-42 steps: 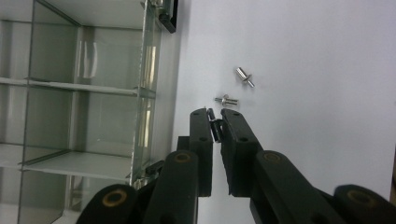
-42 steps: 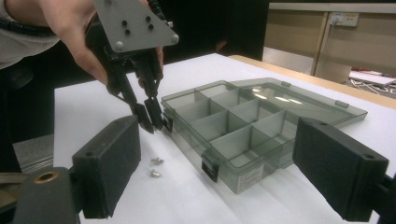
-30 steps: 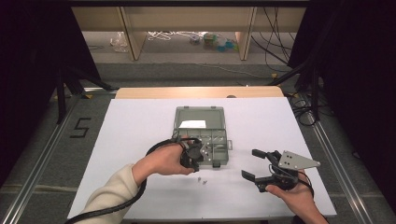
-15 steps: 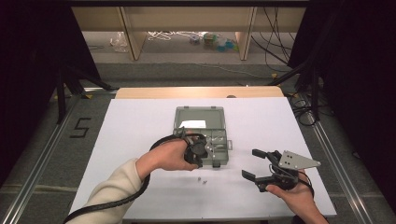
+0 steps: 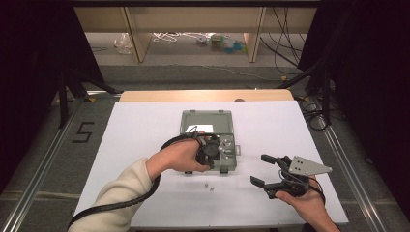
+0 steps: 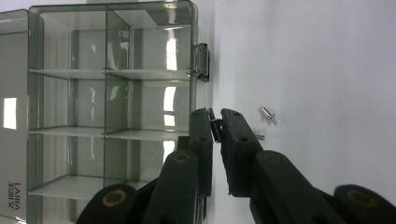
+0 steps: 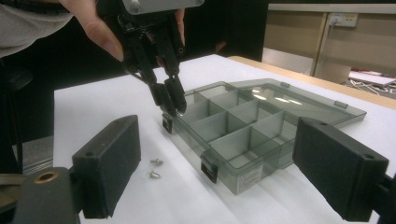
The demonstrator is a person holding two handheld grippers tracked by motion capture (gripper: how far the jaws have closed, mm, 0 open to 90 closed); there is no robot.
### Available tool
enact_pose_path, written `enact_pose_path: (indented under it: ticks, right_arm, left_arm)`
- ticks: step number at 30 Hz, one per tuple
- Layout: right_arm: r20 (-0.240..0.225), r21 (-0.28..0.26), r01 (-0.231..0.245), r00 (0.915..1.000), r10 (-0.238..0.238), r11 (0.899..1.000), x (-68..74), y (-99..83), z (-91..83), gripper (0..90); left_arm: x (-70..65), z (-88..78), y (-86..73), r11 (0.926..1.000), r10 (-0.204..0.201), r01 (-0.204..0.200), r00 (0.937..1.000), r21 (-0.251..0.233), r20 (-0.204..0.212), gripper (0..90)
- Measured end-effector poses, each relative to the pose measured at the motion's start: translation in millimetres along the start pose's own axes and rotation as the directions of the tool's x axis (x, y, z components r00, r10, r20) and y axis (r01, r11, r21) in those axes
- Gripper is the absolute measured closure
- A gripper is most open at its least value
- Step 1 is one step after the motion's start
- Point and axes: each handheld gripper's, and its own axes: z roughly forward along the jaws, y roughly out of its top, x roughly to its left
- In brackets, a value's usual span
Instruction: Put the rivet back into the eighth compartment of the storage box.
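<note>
A white-covered table point(image 5: 145, 130) stands on a grey floor, with dark curtains to either side and pale wooden shelving beyond its far edge. Near the table's middle lies a smoky translucent plastic compartment box point(image 5: 212, 145), its hinged lid point(image 5: 205, 122) laid open flat toward the far side; wide bare surface lies left and right of it. Two small silver metal pins point(image 5: 208, 185) lie on the white surface just beside the box's near wall. The left gripper point(image 6: 215, 122), held in a hand with a cream sleeve, points steeply down at the near rim of the box; its black jaws are nearly closed, pinching a small silver pin point(image 6: 213, 125) between the tips. The right gripper point(image 5: 263, 170) hovers low near the table's near right corner, well apart from the box, level and aimed left toward it, jaws spread wide with nothing between them
</note>
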Motion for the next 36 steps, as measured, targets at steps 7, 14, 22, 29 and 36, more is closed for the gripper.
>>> enact_pose_path:
  ticks: [7,14,22,29,36]
  right_arm:
    - [-0.002,-0.001,-0.002,1.0000,0.002,1.000,-0.1,-0.1,0.2,16.3]
    - [-0.004,0.015,-0.023,0.9997,0.023,1.000,1.3,-0.2,-0.8,16.3]
    - [-0.007,0.020,-0.025,0.9997,0.025,0.999,1.1,0.0,-1.4,16.3]
    - [-0.016,0.017,-0.029,0.9995,0.029,0.999,0.8,-0.2,-0.9,16.3]
    - [-0.015,0.014,-0.026,0.9995,0.026,1.000,0.5,-0.2,-1.1,16.3]
  left_arm:
    - [3.7,-2.3,5.9,0.9998,0.017,-0.017,0.9998,0.002,-0.010,82.7]
    - [7.2,-4.0,13.4,0.9995,0.030,-0.030,0.9994,0.004,-0.015,82.7]
    - [10.3,-2.2,19.2,0.9989,0.047,-0.047,0.9986,0.000,-0.026,82.6]
    - [13.0,0.2,23.2,0.9987,0.050,-0.050,0.9984,-0.002,-0.026,82.7]
    - [15.9,3.1,27.9,0.9980,0.063,-0.063,0.9975,-0.004,-0.033,82.6]
